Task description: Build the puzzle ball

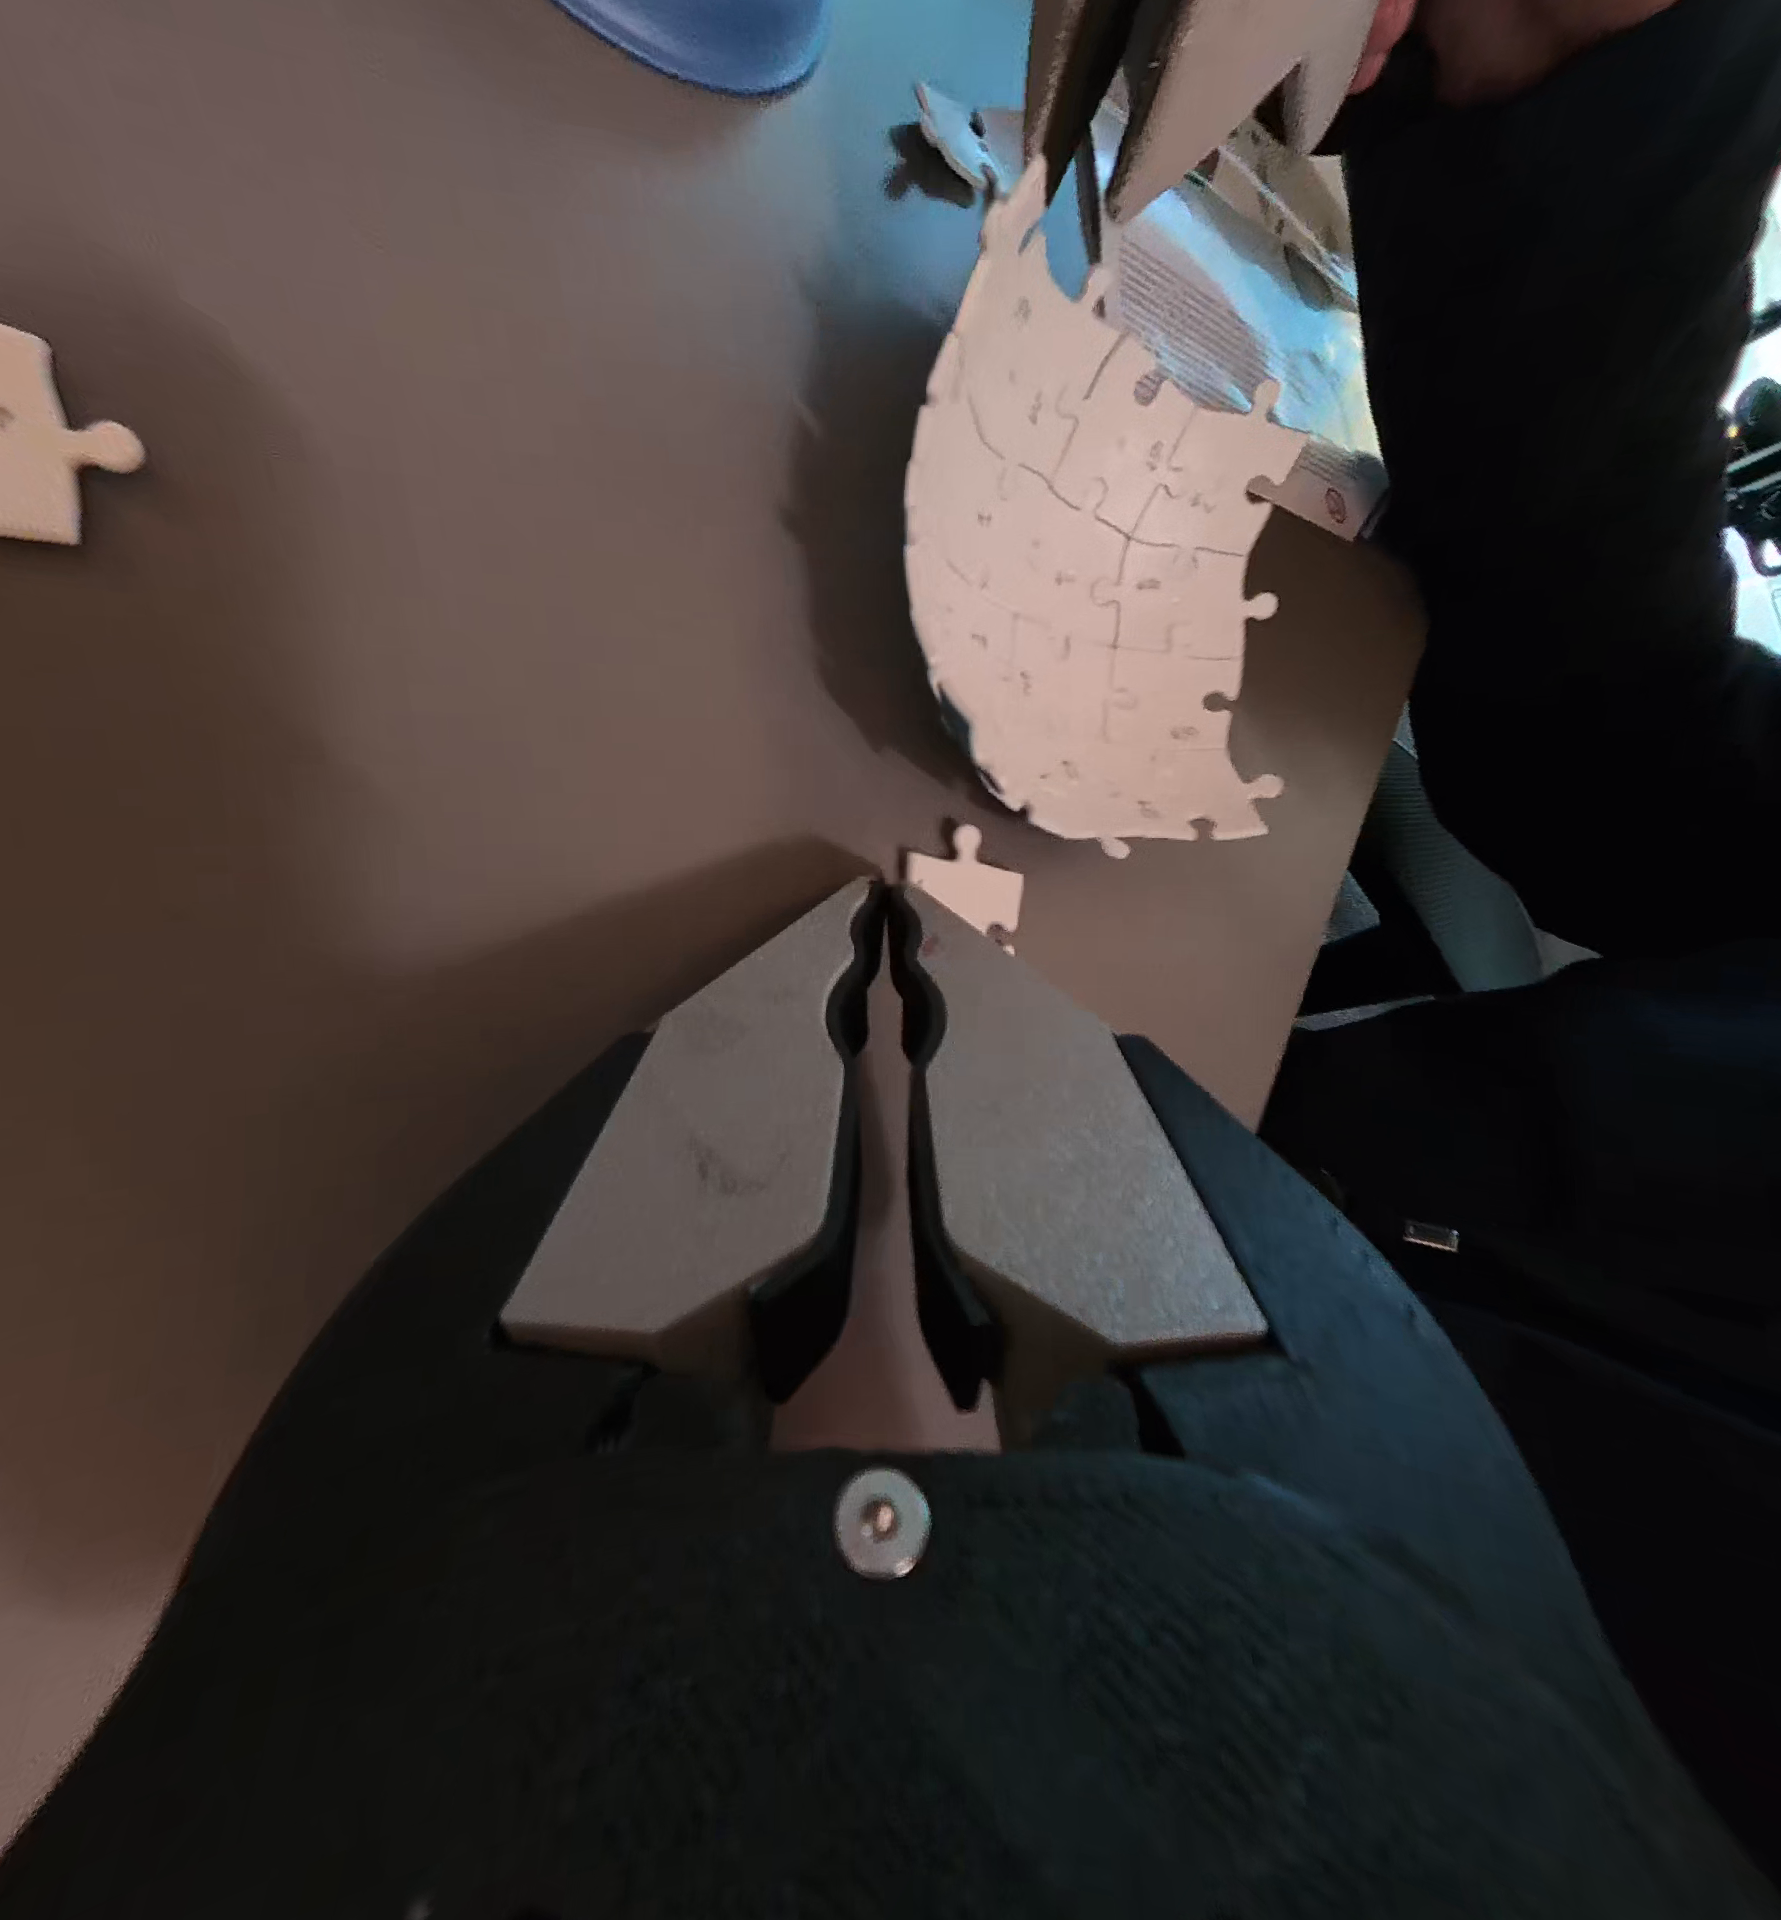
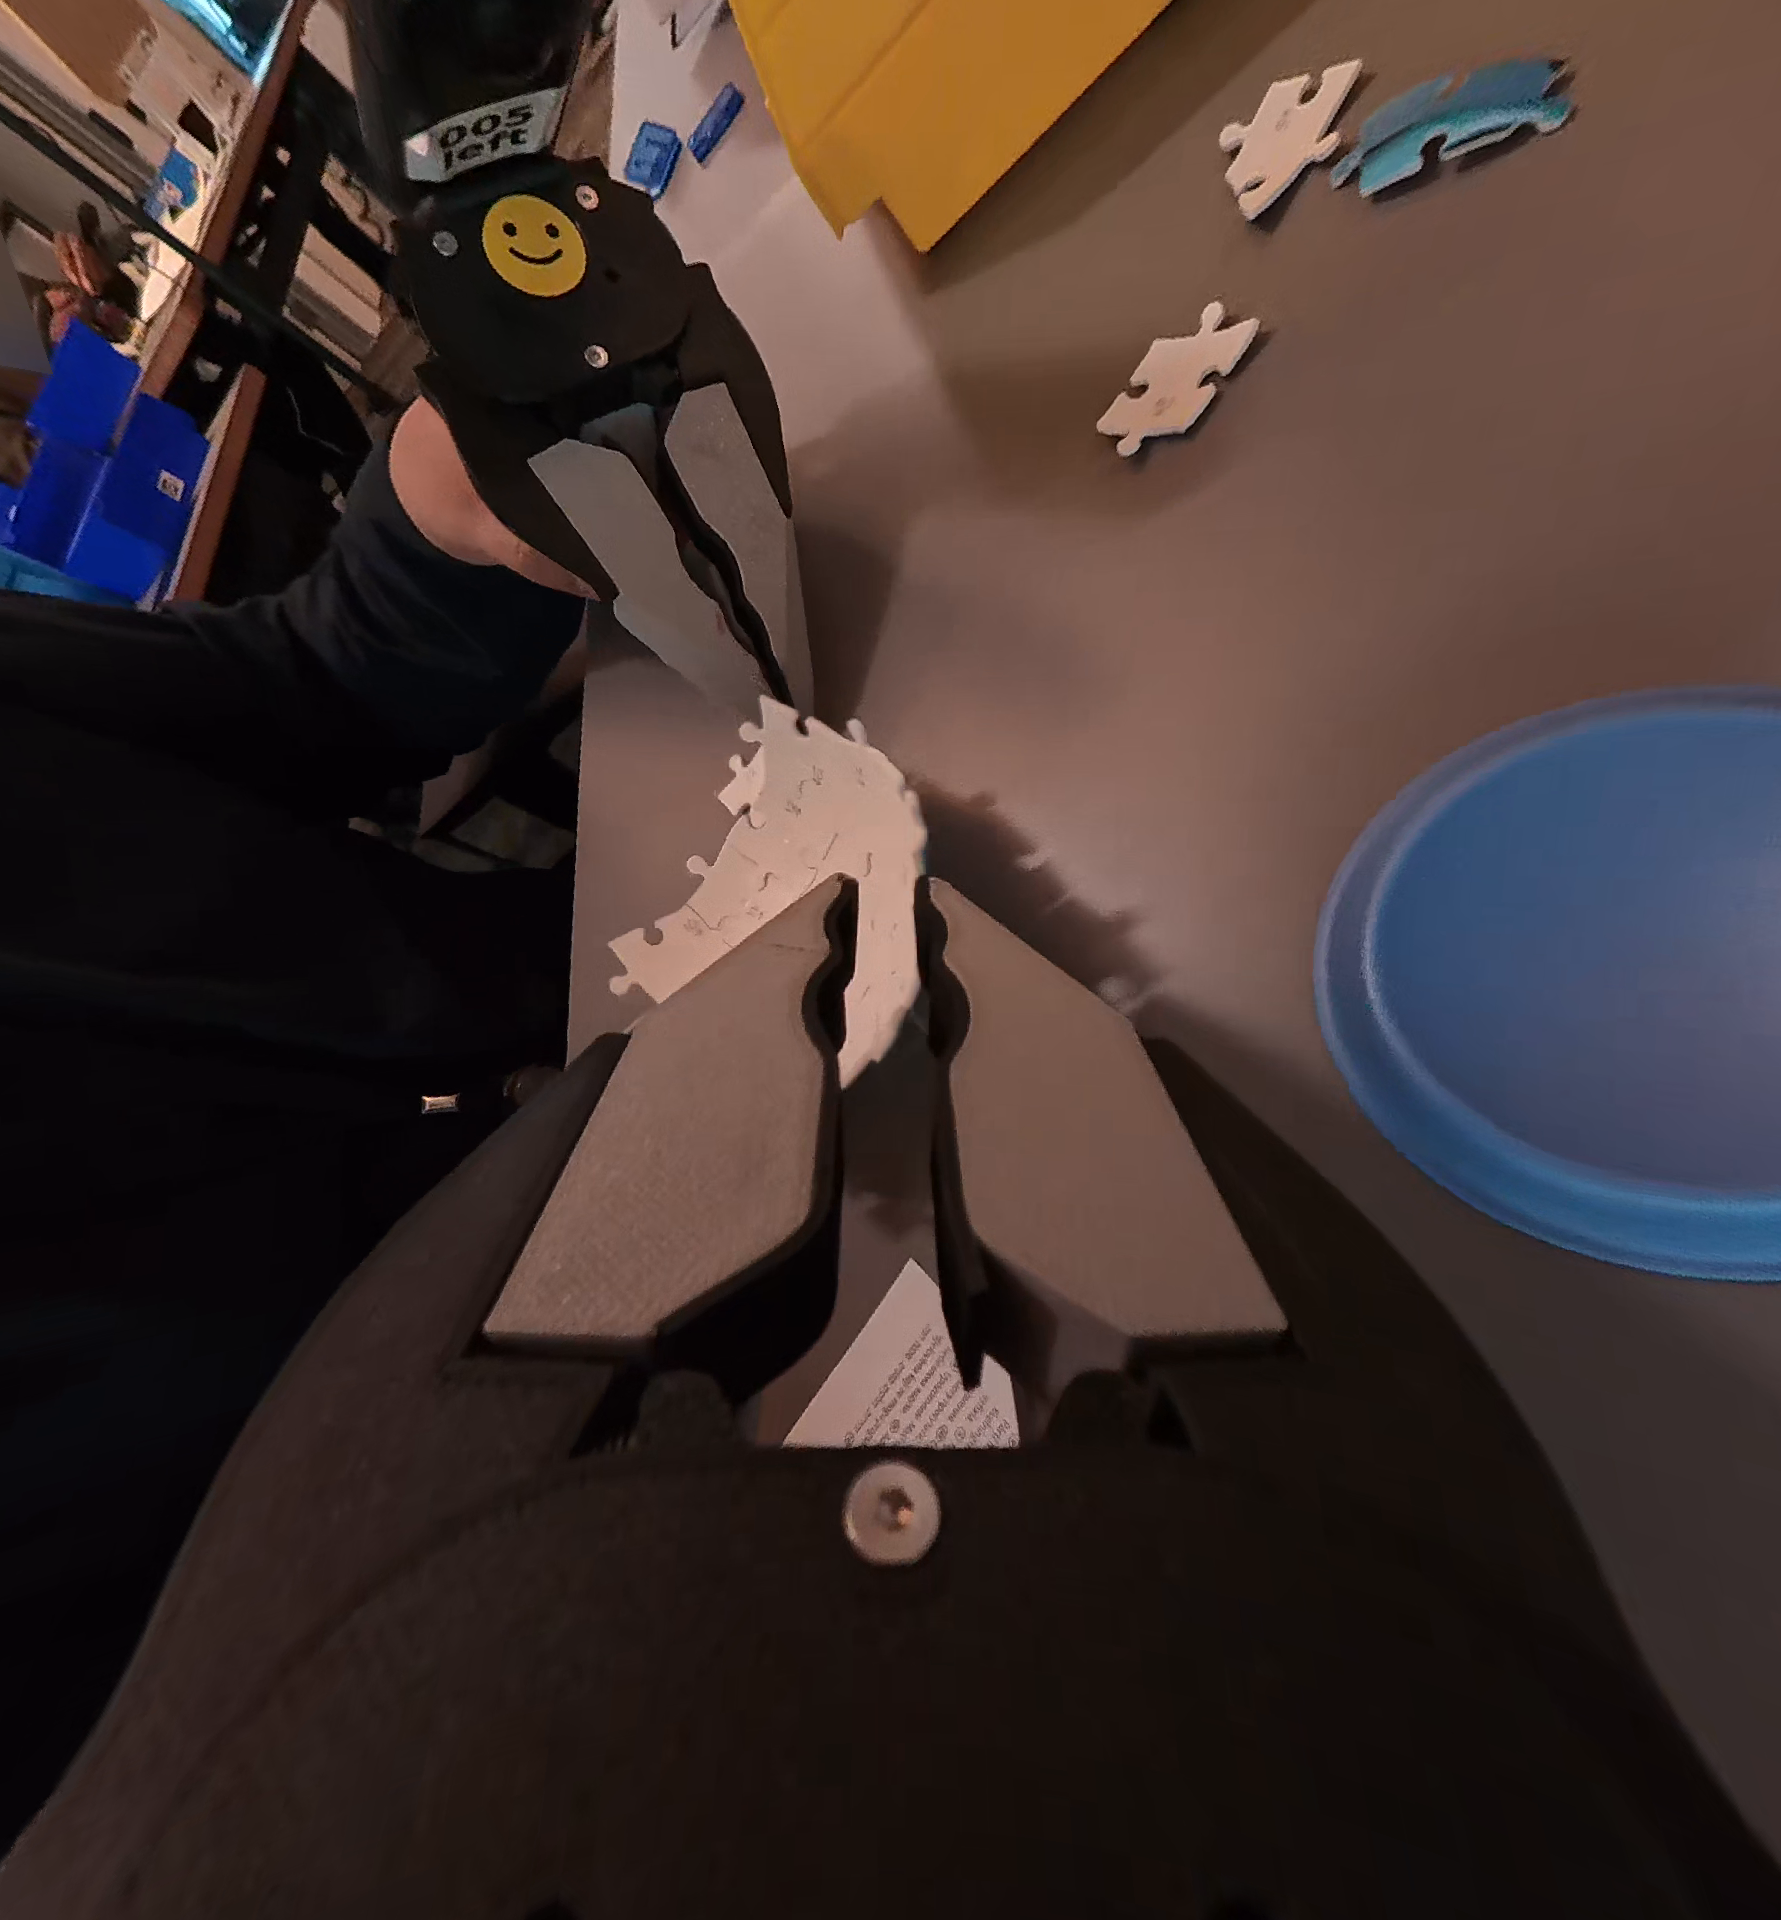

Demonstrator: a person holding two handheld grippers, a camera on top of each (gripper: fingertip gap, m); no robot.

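Note:
A curved white shell of joined puzzle pieces (image 1: 1083, 613) hangs in the air above the brown table (image 1: 450, 727) and casts a shadow on it. My right gripper (image 2: 886, 883) is shut on the shell's rim (image 2: 824, 831). In the left wrist view the right gripper (image 1: 1083, 223) comes in from the top. My left gripper (image 1: 888, 883) is shut on the edge of a single white puzzle piece (image 1: 969, 888), just below the shell. In the right wrist view the left gripper (image 2: 787, 691) holds that piece against the shell's far edge.
A blue dish (image 2: 1613, 977) stands to the right. Loose white pieces (image 2: 1177, 379) (image 2: 1286, 130) (image 1: 13, 426), a blue piece (image 2: 1457, 125) and a yellow sheet (image 2: 927, 94) lie farther off. A printed leaflet (image 2: 917, 1382) lies under the shell. The table edge (image 1: 1322, 883) and a dark sleeve are close. Spacing between my two grippers at the tips: around 12 centimeters.

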